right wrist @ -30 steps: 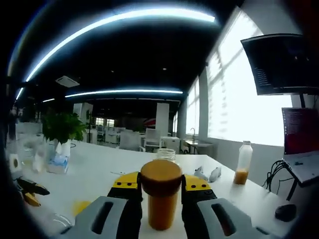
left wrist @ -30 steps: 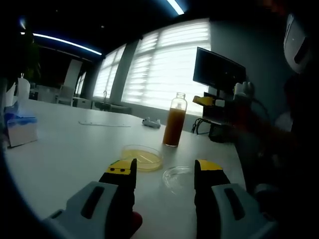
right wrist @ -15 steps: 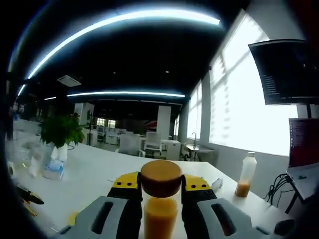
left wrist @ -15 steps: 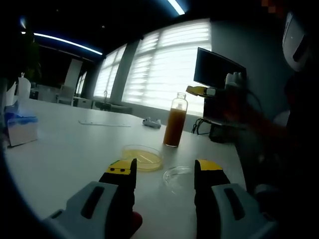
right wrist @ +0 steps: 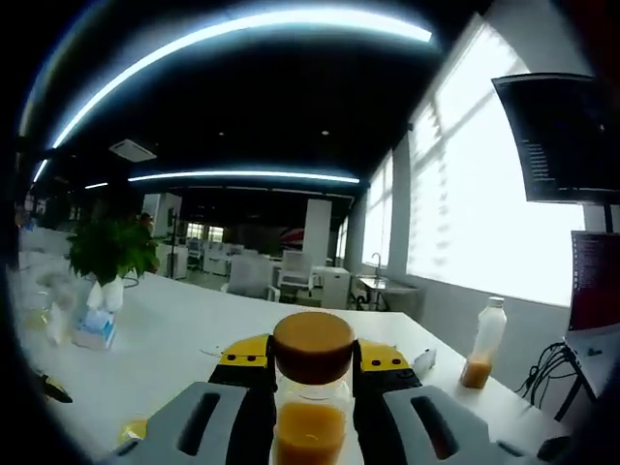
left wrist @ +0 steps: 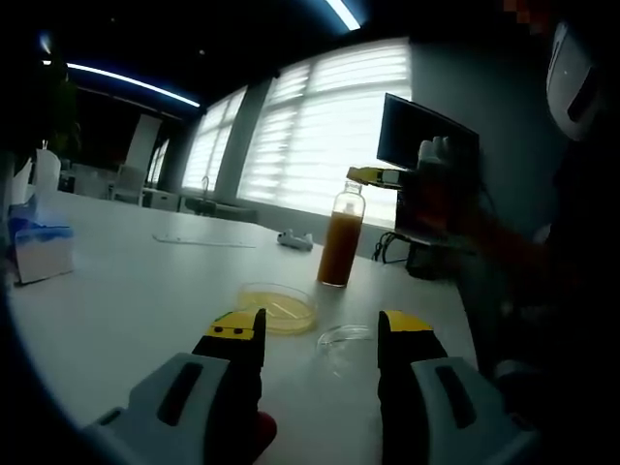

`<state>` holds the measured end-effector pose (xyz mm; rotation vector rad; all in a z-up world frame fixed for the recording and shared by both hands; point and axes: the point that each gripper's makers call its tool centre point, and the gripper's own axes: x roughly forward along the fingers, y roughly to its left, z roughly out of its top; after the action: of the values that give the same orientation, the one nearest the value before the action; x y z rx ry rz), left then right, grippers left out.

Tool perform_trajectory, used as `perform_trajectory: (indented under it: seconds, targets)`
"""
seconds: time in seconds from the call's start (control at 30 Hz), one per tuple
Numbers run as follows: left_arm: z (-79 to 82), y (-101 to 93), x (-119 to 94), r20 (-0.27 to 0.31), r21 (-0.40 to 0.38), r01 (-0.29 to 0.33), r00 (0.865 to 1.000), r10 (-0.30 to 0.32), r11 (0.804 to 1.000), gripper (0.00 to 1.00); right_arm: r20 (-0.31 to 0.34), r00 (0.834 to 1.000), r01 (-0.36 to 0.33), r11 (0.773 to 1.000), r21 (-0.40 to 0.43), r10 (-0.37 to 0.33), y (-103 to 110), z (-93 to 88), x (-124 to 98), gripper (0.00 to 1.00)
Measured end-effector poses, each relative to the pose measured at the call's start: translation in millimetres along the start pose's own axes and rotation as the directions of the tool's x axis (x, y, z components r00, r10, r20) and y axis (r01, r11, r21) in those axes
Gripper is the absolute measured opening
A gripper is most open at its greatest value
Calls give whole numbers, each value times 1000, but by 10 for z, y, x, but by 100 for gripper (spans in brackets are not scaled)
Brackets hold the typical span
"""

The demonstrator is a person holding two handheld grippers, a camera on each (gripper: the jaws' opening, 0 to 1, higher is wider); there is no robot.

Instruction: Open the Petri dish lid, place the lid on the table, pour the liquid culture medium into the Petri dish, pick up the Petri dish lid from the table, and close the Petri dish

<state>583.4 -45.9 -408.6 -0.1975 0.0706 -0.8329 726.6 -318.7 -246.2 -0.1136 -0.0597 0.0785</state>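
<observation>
Bottle (left wrist: 339, 248) just behind Petri dish (left wrist: 277, 307)

A shallow round clear Petri dish (left wrist: 277, 307), open and holding yellow medium, lies flat on the white table, with its clear round lid (left wrist: 344, 339) resting on the table just beside it. Behind the dish stands an upright glass bottle of orange liquid (left wrist: 340, 235). A brown-capped glass jar of orange-yellow liquid (right wrist: 312, 397) sits upright between yellow-tipped jaws.
</observation>
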Motion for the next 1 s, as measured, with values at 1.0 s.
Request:
perform_trajectory:
  seconds: [1.0]
  targets:
    - [-2, 14, -3, 1, 3, -6, 1000, 6, 1000, 38, -31, 999, -11, 999, 32, 12, -23, -145, 50, 27]
